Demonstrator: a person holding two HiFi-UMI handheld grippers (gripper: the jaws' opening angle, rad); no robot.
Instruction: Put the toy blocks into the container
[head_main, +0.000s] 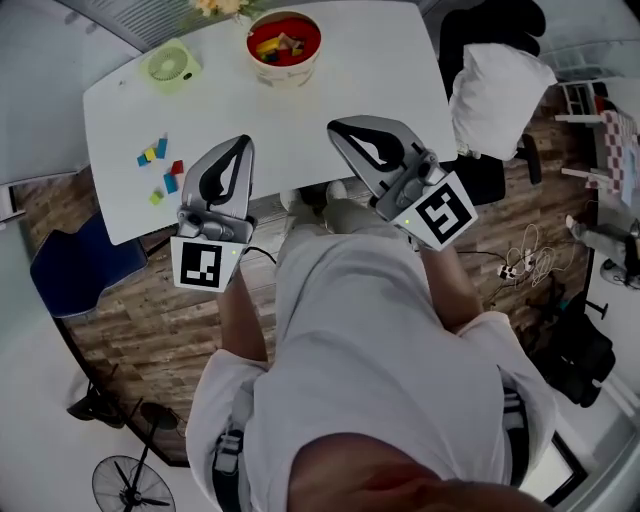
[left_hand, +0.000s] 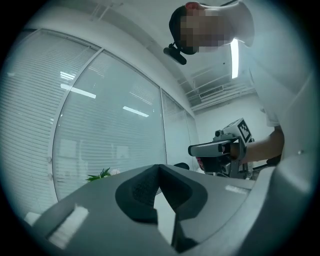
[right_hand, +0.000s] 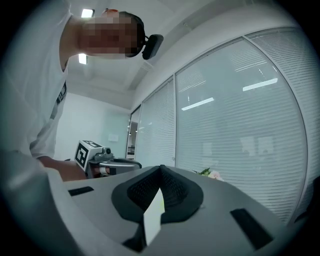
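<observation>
1. I held both grippers level in front of my torso, their tips over the near edge of the white surface (head_main: 330, 95) in the head view.
2. The left gripper (head_main: 240, 142) had its jaws clenched tip to tip with nothing between them. Its own view looked past them to window blinds and to the other gripper.
3. The right gripper (head_main: 336, 128) was likewise clenched and empty, with its marker cube toward my body.
4. A loose cluster of toy blocks (head_main: 160, 166) in blue, yellow, red and green lay on the left part of the surface, just left of the left gripper in the head view and touched by neither gripper.
5. The container (head_main: 285, 72), a round bowl with a red inside, stood at the far edge, well apart from that cluster, with several blocks in it.
6. A small green fan (head_main: 172, 65) lay left of the container.
</observation>
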